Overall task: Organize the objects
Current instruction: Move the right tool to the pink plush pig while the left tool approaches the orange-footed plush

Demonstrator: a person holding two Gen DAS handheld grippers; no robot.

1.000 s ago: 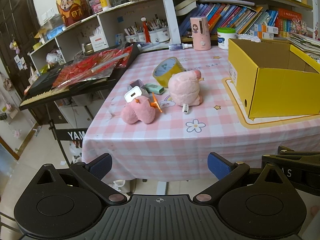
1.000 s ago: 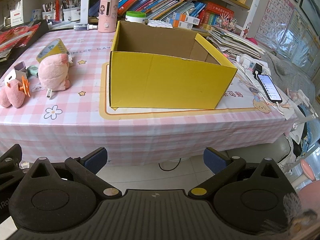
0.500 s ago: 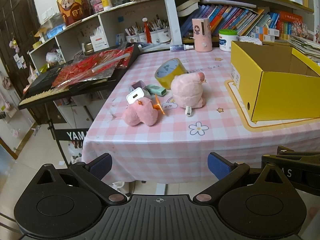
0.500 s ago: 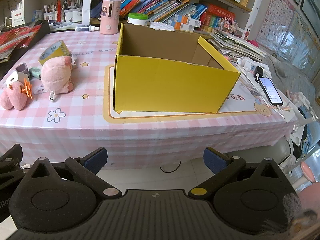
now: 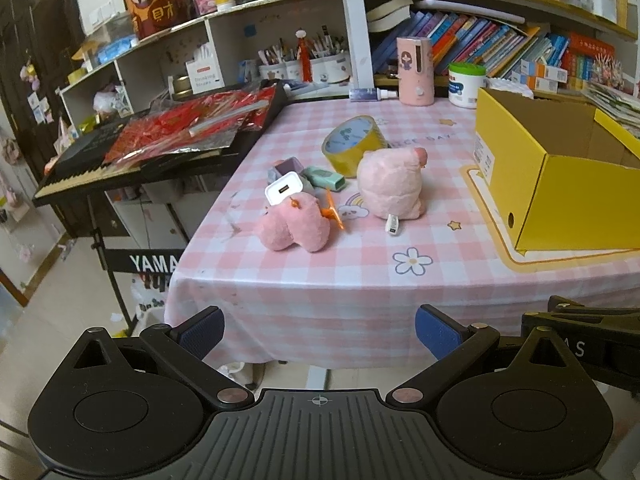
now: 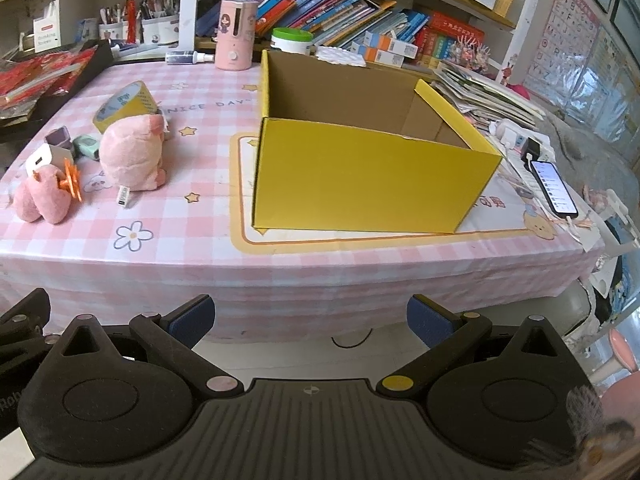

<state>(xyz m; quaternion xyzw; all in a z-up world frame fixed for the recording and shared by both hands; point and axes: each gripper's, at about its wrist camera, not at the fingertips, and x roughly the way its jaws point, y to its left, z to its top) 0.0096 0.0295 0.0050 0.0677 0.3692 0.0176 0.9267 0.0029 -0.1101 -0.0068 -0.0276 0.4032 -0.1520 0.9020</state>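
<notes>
Left tongs [image 5: 319, 330]: spread wide, holding nothing, hanging short of the tabletop's near edge and facing the cluster of loose things.
Right tongs [image 6: 310, 320]: likewise wide apart and empty, short of the edge, facing the yellow cardboard box [image 6: 368, 172].
Box: open-topped, on the right half of the pink checked tabletop [image 6: 280, 264]; what shows of its inside looks empty, so it is probably where the things are meant to go.
Loose things: all left of the box and apart from it. Small pink plush with orange feet [image 5: 294, 226] lies nearest the edge, a white charger plug [image 5: 283, 189] leaning on it.
Bigger pink plush [image 5: 390, 184]: just behind and to the right, its tag trailing toward the front.
Yellow tape roll [image 5: 352, 146]: tilted on edge behind the bigger plush; a mint-green item [image 5: 326, 178] and a small lilac item [image 5: 286, 168] sit beside it.
Stage, as a judgement: nothing boxed yet; the left tongs look best placed for the first pick.
</notes>
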